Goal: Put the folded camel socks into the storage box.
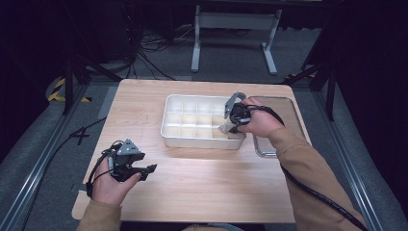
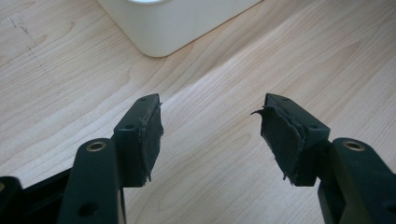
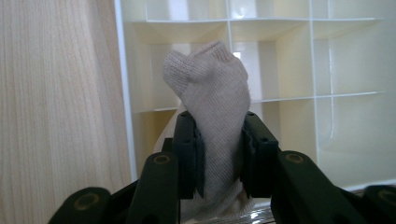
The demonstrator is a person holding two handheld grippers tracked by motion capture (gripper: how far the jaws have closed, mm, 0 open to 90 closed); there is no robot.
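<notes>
A beige sock (image 3: 212, 98) is pinched between the black jaws of my right gripper (image 3: 219, 140), which is shut on it. In the high view my right gripper (image 1: 230, 126) holds the sock (image 1: 226, 127) over the front right corner of the white divided tray (image 1: 172, 137). The tray's compartments (image 3: 289, 65) lie just beyond the sock. My left gripper (image 1: 151, 168) rests near the table's front left, jaws wide apart with nothing between them. In the left gripper view my left gripper (image 2: 212, 128) stands over bare wood, with a corner of the tray (image 2: 173, 28) ahead.
A clear shallow tray (image 1: 293, 113) lies at the table's right, partly under the right hand. The wooden table (image 1: 202, 187) has bare room in front of the white tray. Table legs and cables lie on the floor beyond the far edge.
</notes>
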